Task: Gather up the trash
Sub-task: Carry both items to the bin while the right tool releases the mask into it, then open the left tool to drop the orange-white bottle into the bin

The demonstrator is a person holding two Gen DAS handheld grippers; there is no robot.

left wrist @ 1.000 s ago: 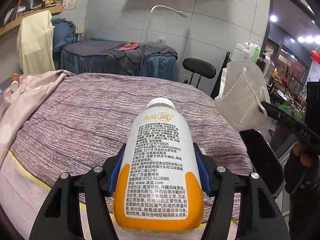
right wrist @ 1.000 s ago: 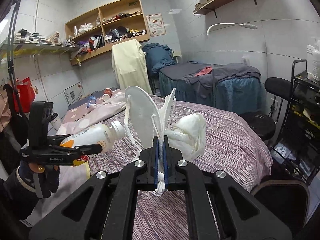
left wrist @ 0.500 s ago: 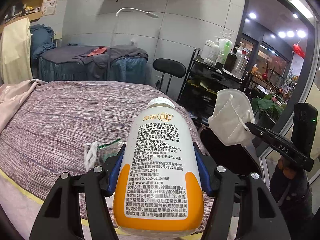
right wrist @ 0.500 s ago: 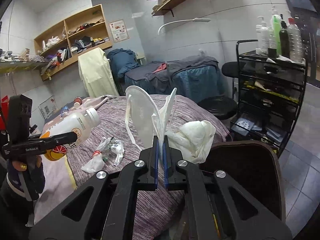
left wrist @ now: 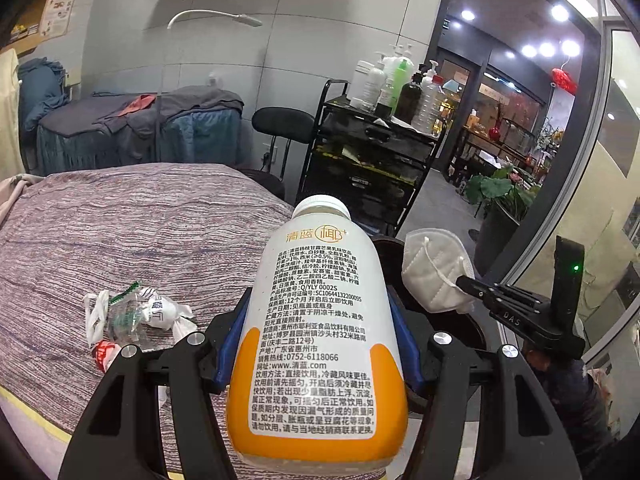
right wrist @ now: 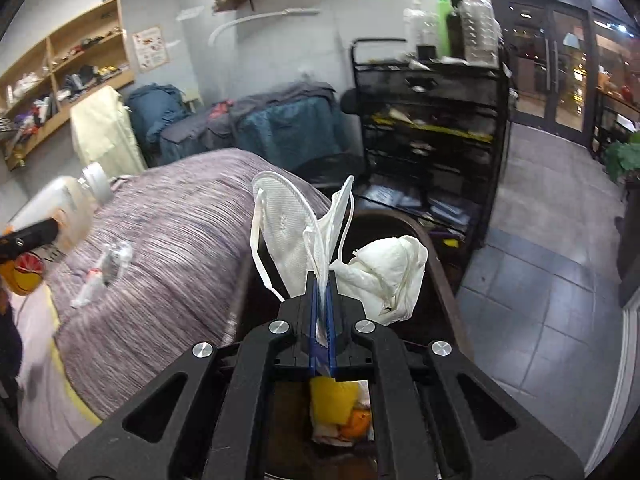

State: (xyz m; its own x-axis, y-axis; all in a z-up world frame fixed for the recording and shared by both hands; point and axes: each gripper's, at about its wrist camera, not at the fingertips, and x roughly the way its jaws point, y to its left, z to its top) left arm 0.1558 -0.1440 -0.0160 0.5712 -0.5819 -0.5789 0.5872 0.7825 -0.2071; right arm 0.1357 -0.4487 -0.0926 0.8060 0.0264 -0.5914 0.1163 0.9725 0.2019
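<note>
My left gripper [left wrist: 318,344] is shut on a white and orange drink bottle [left wrist: 316,332], held over the bed's edge; it also shows in the right wrist view [right wrist: 56,208]. My right gripper [right wrist: 322,284] is shut on a white face mask [right wrist: 296,236] with a crumpled white tissue [right wrist: 388,276] beside it, above a dark trash bin [right wrist: 436,276] that holds yellow and orange trash [right wrist: 336,408]. The mask [left wrist: 436,276] and right gripper [left wrist: 472,286] also show in the left wrist view. Crumpled wrappers [left wrist: 132,316] lie on the purple bedspread [left wrist: 140,220].
A black trolley [right wrist: 432,128] with bottles on top stands behind the bin. A black stool [left wrist: 284,124] and a second covered bed [left wrist: 132,132] are by the far wall. Tiled floor [right wrist: 552,240] lies to the right.
Both grippers have swung right, away from the bed, toward the bin. The mask now hangs over the bin's opening. The wrappers on the bedspread have come into view.
</note>
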